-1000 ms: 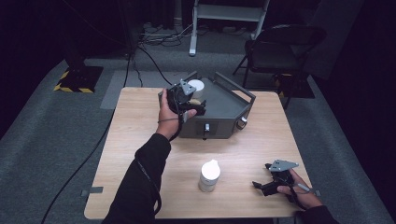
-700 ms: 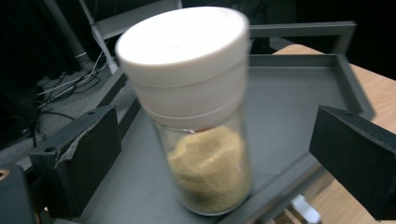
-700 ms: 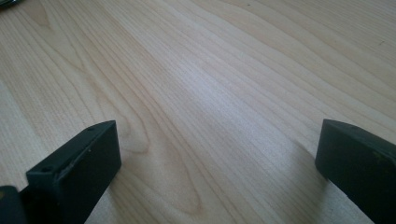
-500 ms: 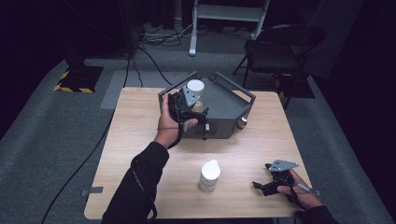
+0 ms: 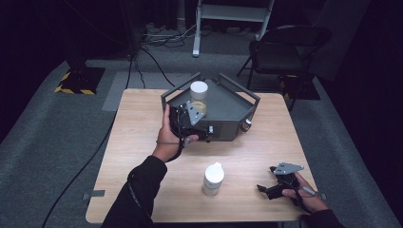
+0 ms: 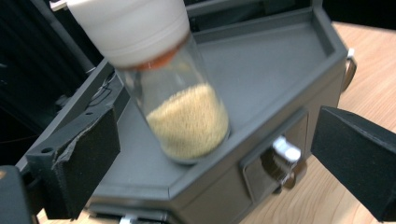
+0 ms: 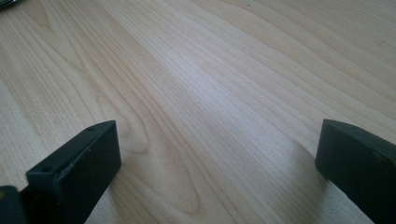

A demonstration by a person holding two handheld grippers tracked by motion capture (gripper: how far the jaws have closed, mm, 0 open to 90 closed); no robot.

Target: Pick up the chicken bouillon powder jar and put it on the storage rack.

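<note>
A clear jar [image 5: 198,95] with a white lid and tan grains inside stands in the grey tray [image 5: 230,102] at the back of the wooden table. My left gripper [image 5: 192,114] is open at the tray's near left wall, just short of the jar. In the left gripper view the jar [image 6: 182,107] sits between and beyond the spread jaws, untouched, inside the tray [image 6: 271,60]; my left gripper [image 6: 217,158] holds nothing. My right gripper [image 5: 266,179] lies open on the table near the front right corner. In the right gripper view, my right gripper [image 7: 215,158] has bare wood between its jaws.
A white bottle [image 5: 213,179] stands on the table near the front middle. The tray's front wall carries a metal latch [image 6: 285,156]. A black folding chair [image 5: 285,52] and floor cables [image 5: 152,57] lie beyond the table's far edge.
The left gripper carried the jar over the tray, set it down, opened and drew back toward the tray's near wall. The right gripper has stayed still.
</note>
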